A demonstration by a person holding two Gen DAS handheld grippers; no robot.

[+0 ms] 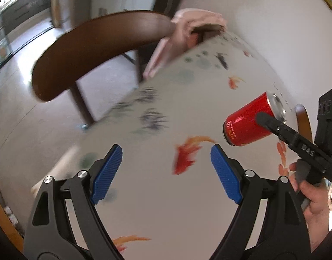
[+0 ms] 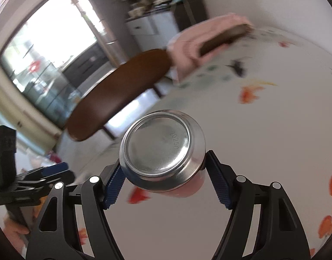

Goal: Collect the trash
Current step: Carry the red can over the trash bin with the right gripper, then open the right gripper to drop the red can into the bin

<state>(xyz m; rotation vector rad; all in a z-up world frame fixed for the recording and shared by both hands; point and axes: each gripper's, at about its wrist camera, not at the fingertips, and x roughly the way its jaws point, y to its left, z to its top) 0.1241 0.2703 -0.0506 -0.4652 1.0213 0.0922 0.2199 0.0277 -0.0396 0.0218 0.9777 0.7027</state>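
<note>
A red drink can [image 2: 159,147] sits crosswise between the blue pads of my right gripper [image 2: 163,162], its silver bottom facing the camera; both pads press on its sides. In the left wrist view the same can [image 1: 248,119] hangs tilted above the table at the right, with one black finger [image 1: 280,130] of the right gripper across it and a person's hand [image 1: 313,199] on the handle. My left gripper [image 1: 166,149] stands open over the goldfish-print tablecloth [image 1: 166,216], nothing between its pads. It also shows at the left edge [image 2: 46,171] of the right wrist view.
A brown wooden chair [image 1: 96,49] stands beside the table's far edge, over a pale floor. A pink cloth [image 1: 187,28] hangs over a second chair back at the table's far end. A white wall lies to the right.
</note>
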